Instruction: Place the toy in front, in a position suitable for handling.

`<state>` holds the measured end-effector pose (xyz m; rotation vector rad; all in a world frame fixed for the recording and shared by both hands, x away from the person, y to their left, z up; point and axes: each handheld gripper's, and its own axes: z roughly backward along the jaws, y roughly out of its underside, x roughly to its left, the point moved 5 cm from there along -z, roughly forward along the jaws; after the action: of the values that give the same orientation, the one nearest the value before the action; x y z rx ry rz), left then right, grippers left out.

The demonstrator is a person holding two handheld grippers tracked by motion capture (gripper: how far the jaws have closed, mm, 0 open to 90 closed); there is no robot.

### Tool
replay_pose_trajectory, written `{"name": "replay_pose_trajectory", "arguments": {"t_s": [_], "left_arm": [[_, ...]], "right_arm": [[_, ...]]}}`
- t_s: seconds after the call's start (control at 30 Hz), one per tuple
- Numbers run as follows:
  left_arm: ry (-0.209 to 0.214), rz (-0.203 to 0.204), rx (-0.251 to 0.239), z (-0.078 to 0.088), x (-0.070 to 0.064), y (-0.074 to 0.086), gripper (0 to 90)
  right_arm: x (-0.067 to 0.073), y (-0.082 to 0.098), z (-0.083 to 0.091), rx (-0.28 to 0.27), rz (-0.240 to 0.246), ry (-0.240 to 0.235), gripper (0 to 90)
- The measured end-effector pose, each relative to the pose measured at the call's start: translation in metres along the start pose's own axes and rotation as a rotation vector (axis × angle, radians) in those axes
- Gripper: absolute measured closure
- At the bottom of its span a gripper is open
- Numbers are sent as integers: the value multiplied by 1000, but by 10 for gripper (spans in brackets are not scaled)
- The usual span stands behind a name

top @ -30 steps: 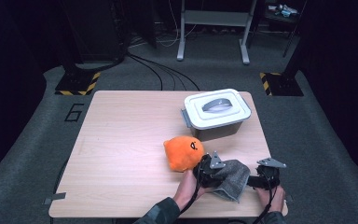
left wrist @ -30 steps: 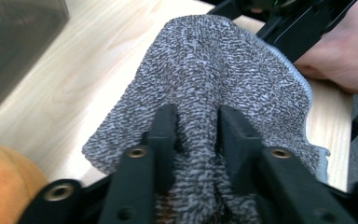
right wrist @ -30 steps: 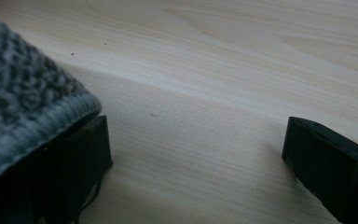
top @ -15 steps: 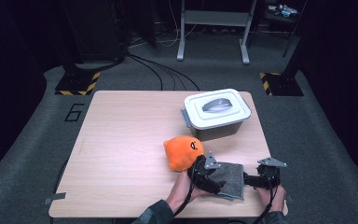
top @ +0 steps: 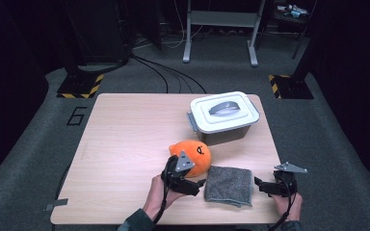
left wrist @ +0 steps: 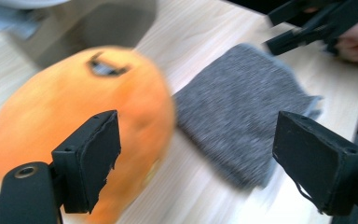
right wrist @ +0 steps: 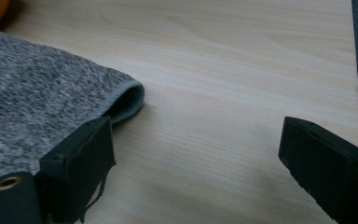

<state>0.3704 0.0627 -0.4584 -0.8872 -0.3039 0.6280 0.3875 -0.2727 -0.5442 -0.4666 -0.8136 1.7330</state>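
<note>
Flanking the grey cloth (top: 230, 185), both grippers lie level, jaws apart (the left gripper (top: 198, 183) just opened, nothing between)

The room is dark, and the light falls mostly on a pale wooden table (top: 125, 130). The floor (top: 29, 159) is covered with grey carpet, and a number six (top: 77, 116) is marked on it beside the table. Two black stands with yellow and black striped bases (top: 79, 86) are behind. Black cables (top: 168, 74) run across the floor toward a grey metal frame (top: 220, 29).
</note>
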Motion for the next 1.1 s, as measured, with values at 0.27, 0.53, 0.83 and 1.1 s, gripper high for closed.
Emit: {"name": "replay_pose_trajectory", "arguments": {"t_s": [0.27, 0.53, 0.83, 1.1], "left_arm": [[-93, 73, -24, 26, 30, 21, 123], [-202, 172, -30, 51, 67, 55, 114], [-286, 248, 38, 55, 88, 104, 111], [-358, 334, 87, 53, 109, 143, 113]], "right_arm": [[18, -18, 18, -25, 51, -9, 94], [55, -34, 23, -28, 109, -74, 98], [101, -29, 1, 37, 185, -141, 123], [120, -21, -25, 104, 188, -131, 138]]}}
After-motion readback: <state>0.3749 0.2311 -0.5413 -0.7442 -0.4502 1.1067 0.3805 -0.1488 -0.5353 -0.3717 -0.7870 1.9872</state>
